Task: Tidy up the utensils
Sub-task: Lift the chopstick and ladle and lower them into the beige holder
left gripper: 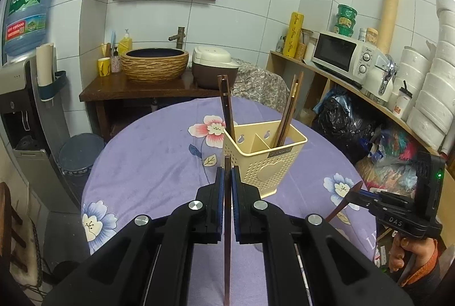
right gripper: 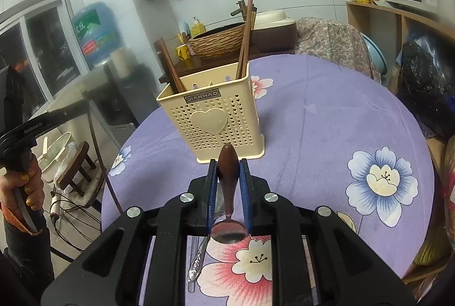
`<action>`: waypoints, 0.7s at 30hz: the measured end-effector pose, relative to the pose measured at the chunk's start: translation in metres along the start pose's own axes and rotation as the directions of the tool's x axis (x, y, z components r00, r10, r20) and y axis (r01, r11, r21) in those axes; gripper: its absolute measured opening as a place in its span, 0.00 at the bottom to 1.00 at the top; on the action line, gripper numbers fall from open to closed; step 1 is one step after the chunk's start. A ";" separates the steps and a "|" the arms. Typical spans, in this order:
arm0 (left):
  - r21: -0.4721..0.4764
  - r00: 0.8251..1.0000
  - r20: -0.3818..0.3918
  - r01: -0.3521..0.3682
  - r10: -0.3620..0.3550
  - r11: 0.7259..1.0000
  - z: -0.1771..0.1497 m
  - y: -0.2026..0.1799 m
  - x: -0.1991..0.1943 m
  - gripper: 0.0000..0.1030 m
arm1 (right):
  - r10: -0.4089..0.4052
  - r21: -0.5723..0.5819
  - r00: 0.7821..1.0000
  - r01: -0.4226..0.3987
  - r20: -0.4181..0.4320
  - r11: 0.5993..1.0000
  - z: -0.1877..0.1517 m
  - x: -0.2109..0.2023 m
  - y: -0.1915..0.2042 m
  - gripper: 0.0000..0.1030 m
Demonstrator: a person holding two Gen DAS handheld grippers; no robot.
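Two views, same story. Left wrist: left claw [left gripper: 227, 178] clamped on chopstick [left gripper: 227, 235], long axis pointing straight at caddy [left gripper: 264, 161] just ahead. Right wrist: right claw [right gripper: 229, 172] gripping spoon [right gripper: 227, 192], handle-first toward caddy, a bit further off.

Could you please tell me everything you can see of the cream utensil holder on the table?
The cream utensil holder looks like plastic: a rectangular box, walls perforated with small heart holes, a raised heart on the front and a dark label near the rim. Inner dividers split it into compartments. It stands upright on the purple flowered tablecloth. Dark wooden chopsticks lean in its end compartments. Neither claw touches it.
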State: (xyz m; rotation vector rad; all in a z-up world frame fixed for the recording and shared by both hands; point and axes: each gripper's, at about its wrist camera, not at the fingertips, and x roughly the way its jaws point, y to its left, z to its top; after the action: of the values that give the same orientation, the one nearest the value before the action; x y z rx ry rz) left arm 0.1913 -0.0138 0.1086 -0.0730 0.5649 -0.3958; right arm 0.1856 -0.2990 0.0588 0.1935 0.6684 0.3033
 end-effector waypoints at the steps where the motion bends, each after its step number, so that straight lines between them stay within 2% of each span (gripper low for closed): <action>1: -0.002 1.000 0.003 0.002 -0.002 1.000 0.001 0.001 -0.002 0.06 | 0.003 0.000 1.000 -0.003 0.000 1.000 0.001 0.000 -0.001 0.16; 21: -0.016 0.999 0.022 0.028 -0.027 0.999 0.016 0.014 -0.014 0.06 | 0.028 -0.032 1.000 -0.028 0.008 0.999 0.022 -0.004 0.006 0.16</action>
State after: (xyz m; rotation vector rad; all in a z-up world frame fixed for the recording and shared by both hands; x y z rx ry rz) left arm 0.1936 0.0036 0.1273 -0.1008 0.5463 -0.4167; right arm 0.1947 -0.2964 0.0796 0.1739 0.6526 0.3398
